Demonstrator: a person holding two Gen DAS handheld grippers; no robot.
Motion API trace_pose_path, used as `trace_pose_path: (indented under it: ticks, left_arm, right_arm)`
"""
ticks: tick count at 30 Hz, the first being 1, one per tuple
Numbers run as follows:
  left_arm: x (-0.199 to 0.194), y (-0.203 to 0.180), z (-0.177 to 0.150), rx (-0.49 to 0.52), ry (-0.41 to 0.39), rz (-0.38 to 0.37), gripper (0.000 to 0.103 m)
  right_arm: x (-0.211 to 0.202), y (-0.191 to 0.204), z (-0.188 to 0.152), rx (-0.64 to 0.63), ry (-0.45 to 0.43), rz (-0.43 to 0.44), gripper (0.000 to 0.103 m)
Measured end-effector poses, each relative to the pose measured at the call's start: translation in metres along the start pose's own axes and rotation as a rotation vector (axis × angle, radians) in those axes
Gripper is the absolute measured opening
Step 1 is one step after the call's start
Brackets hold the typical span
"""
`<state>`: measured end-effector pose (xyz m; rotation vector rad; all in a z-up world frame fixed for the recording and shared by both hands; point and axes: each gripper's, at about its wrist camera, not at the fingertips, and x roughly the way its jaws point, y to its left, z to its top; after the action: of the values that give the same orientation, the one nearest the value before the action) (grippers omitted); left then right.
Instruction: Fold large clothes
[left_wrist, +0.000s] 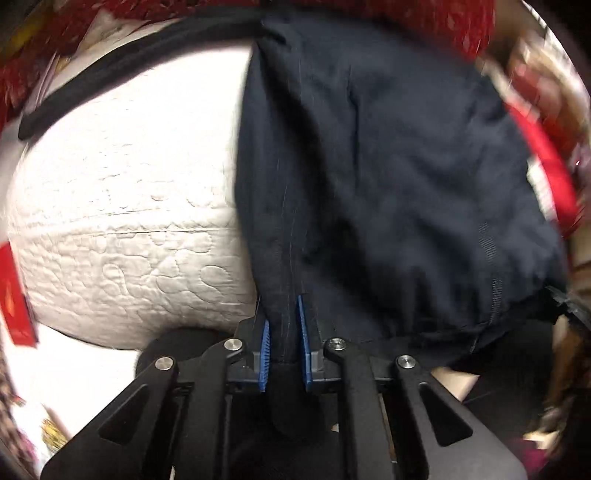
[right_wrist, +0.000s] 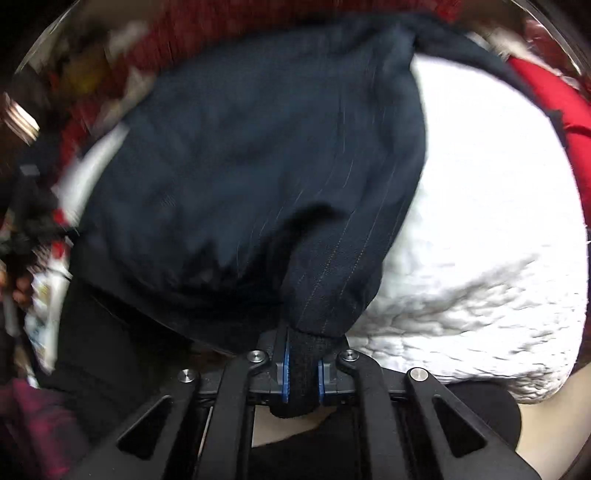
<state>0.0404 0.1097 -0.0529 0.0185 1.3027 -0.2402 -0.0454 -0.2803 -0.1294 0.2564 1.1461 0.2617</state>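
A large dark navy pinstriped garment (left_wrist: 388, 192) is stretched over a white quilted mattress (left_wrist: 122, 229). My left gripper (left_wrist: 283, 314) is shut on a bunched edge of it, cloth pinched between the blue pads (left_wrist: 264, 343). In the right wrist view the same garment (right_wrist: 258, 166) hangs in front of me, and my right gripper (right_wrist: 302, 354) is shut on a thick fold of it between its blue pads (right_wrist: 285, 373). The garment is lifted at both held points and hides the mattress (right_wrist: 491, 221) beneath it. Both views are blurred.
A red patterned blanket (left_wrist: 546, 173) lies along the far and right sides of the mattress, also in the right wrist view (right_wrist: 546, 96). A black strap (left_wrist: 122, 74) runs across the mattress top. Blurred clutter sits at the left (right_wrist: 33, 221).
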Motion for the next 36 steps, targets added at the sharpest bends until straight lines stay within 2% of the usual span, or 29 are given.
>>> trace_pose_path:
  ticks: [2,4,5,7,9,10,12,13,14,15,16,17,18,20,22,24,27,29,31,32,33,34,35,36]
  left_arm:
    - [-0.011,0.006,-0.001,-0.028,-0.021,-0.007,0.012]
    - [-0.007,0.011,-0.002,-0.058,0.009,-0.017,0.013]
    - [0.001,0.015,-0.005,-0.065,0.035,-0.007,0.013]
    - [0.009,0.013,-0.009,-0.058,0.064,0.039,0.013]
    - [0.003,0.004,-0.013,-0.028,0.057,0.032,0.015]
    - [-0.006,-0.001,-0.014,-0.008,0.045,0.021,0.016]
    - [-0.032,-0.015,-0.012,0.048,-0.002,-0.025,0.019]
    - [-0.041,-0.019,-0.011,0.068,-0.026,-0.047,0.019]
    - [-0.054,-0.028,-0.004,0.093,-0.063,-0.080,0.021]
    - [-0.059,-0.034,0.002,0.108,-0.088,-0.091,0.028]
    - [-0.064,-0.041,0.009,0.121,-0.113,-0.096,0.033]
    - [-0.065,-0.048,0.018,0.135,-0.141,-0.097,0.044]
    - [-0.061,-0.055,0.030,0.140,-0.158,-0.087,0.049]
    - [-0.044,-0.071,0.051,0.135,-0.147,-0.083,0.049]
    - [-0.025,-0.089,0.066,0.118,-0.102,-0.100,0.049]
    - [-0.008,-0.105,0.078,0.098,-0.038,-0.127,0.049]
    - [0.013,-0.124,0.090,0.091,0.020,-0.154,0.049]
    - [0.024,-0.137,0.102,0.098,0.039,-0.160,0.049]
    - [0.030,-0.139,0.110,0.103,0.044,-0.154,0.049]
    - [0.033,-0.141,0.116,0.099,0.044,-0.153,0.049]
    - [0.035,-0.139,0.119,0.092,0.045,-0.156,0.049]
    - [0.037,-0.137,0.122,0.083,0.047,-0.161,0.049]
    - [0.042,-0.136,0.127,0.061,0.051,-0.176,0.049]
    - [0.045,-0.135,0.130,0.045,0.056,-0.192,0.049]
  right_arm:
    - [-0.031,-0.009,-0.003,0.061,-0.090,0.063,0.008]
    - [-0.039,-0.020,-0.008,0.104,-0.095,0.076,0.008]
    - [-0.033,-0.025,-0.012,0.126,-0.068,0.075,0.008]
    - [-0.009,-0.030,-0.019,0.163,0.041,0.058,0.010]
    - [0.011,-0.034,-0.028,0.206,0.130,-0.003,0.017]
    - [0.012,-0.038,-0.031,0.235,0.135,-0.005,0.018]
    - [-0.007,-0.058,-0.029,0.333,0.060,0.075,0.020]
    - [-0.023,-0.073,-0.024,0.400,-0.007,0.121,0.025]
    - [-0.033,-0.088,-0.019,0.448,-0.064,0.131,0.038]
    - [-0.050,-0.106,-0.012,0.506,-0.137,0.118,0.055]
    - [-0.064,-0.126,-0.005,0.568,-0.212,0.093,0.062]
    - [-0.076,-0.150,0.002,0.640,-0.288,0.069,0.066]
    - [-0.084,-0.177,0.008,0.717,-0.360,0.057,0.066]
    - [-0.088,-0.224,0.020,0.863,-0.443,0.062,0.067]
    - [-0.080,-0.270,0.035,0.989,-0.483,0.068,0.067]
    - [-0.058,-0.309,0.049,1.118,-0.505,0.105,0.075]
    - [-0.014,-0.346,0.061,1.288,-0.464,0.175,0.076]
    - [0.021,-0.354,0.083,1.365,-0.452,0.226,0.076]
    - [0.038,-0.362,0.107,1.418,-0.464,0.257,0.076]
    - [0.044,-0.362,0.114,1.428,-0.484,0.267,0.078]
    - [0.051,-0.366,0.119,1.435,-0.491,0.279,0.086]
    - [0.057,-0.371,0.121,1.443,-0.484,0.284,0.089]
    - [0.065,-0.375,0.124,1.455,-0.474,0.289,0.089]
    - [0.068,-0.376,0.130,1.455,-0.480,0.297,0.084]
